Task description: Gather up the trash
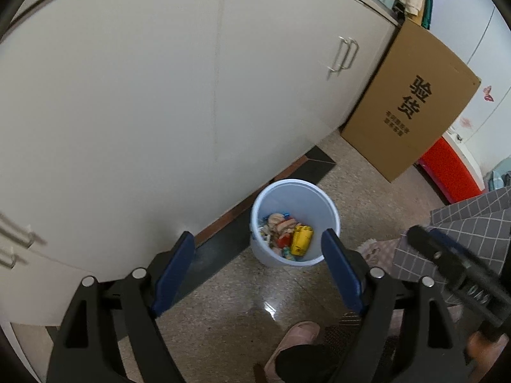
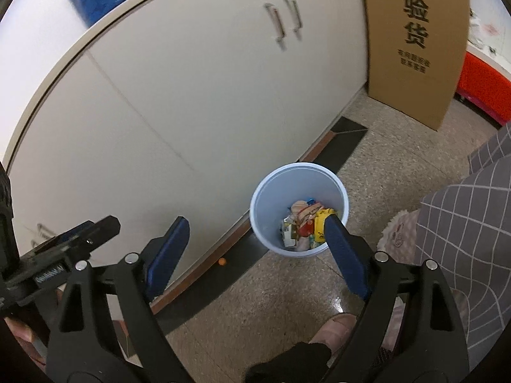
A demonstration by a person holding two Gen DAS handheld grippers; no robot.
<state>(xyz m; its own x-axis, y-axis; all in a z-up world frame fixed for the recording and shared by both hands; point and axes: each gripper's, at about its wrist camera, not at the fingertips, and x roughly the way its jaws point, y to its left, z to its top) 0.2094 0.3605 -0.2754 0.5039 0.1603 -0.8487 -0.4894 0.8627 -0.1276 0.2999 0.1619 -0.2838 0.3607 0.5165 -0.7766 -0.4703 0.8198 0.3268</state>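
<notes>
Both claws hang above the floor with jaws spread wide and nothing between them: the left claw and the right claw each point down toward the pale blue bucket. That bucket stands on the floor just beside the foot of the white cabinet, and the trash already lies in its bottom, a jumble of wrappers with a yellow packet on top. A small orange bit rests on the dark strip at the cabinet's base, apart from the bucket; it may be a stray piece not yet collected, though it is too small to tell.

From here the risks look modest. A claw lowered carelessly could catch the bucket's rim and tip it, since it looks light and thin-walled, spilling what is inside. The orange bit is tiny and sits close against the cabinet, so wide jaws could nudge it away or miss it. A slippered foot stands near the bucket too, and a step forward could knock it.
</notes>
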